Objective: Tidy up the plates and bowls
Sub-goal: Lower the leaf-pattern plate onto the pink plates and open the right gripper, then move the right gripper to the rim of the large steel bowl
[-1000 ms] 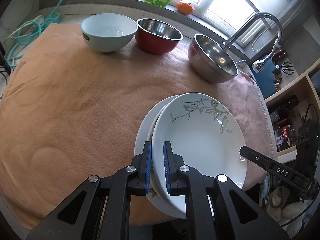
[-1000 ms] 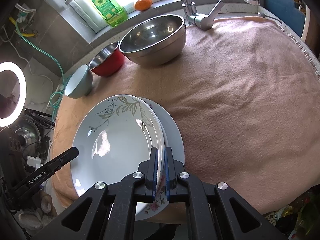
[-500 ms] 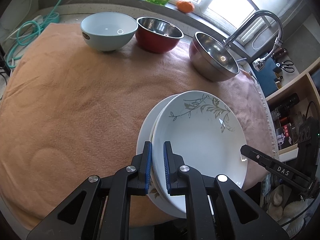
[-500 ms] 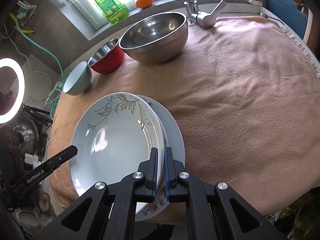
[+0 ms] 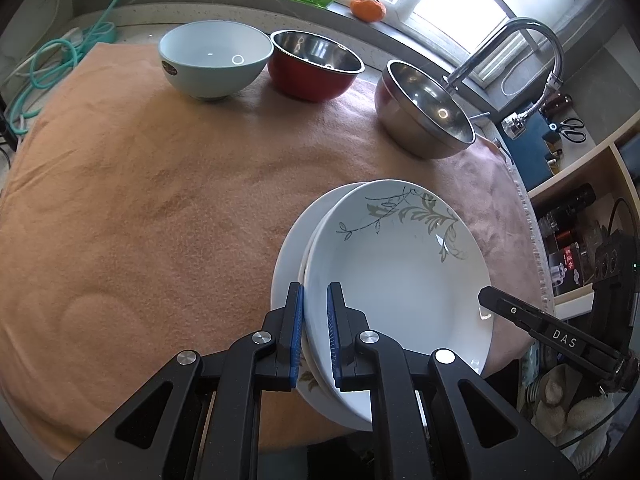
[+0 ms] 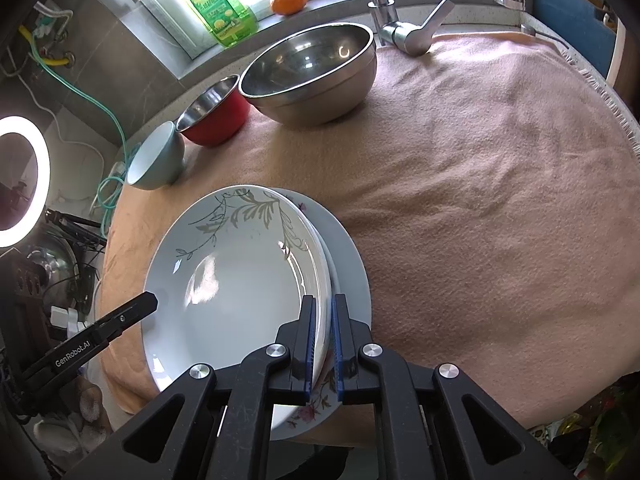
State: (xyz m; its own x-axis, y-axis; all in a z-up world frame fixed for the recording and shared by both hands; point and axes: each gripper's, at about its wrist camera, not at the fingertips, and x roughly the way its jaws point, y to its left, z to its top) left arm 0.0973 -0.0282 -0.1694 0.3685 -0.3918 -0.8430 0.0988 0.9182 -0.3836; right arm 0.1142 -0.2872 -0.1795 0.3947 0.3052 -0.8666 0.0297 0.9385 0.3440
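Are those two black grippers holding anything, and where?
Yes. Both the left gripper and the right gripper clamp the leaf-patterned plate by opposite rims.

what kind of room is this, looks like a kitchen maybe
Most likely a home kitchen counter by a window. A curved chrome sink faucet rises at the counter's edge, a green dish soap bottle stands on the sill, and a large stainless steel mixing bowl sits on the peach cloth.
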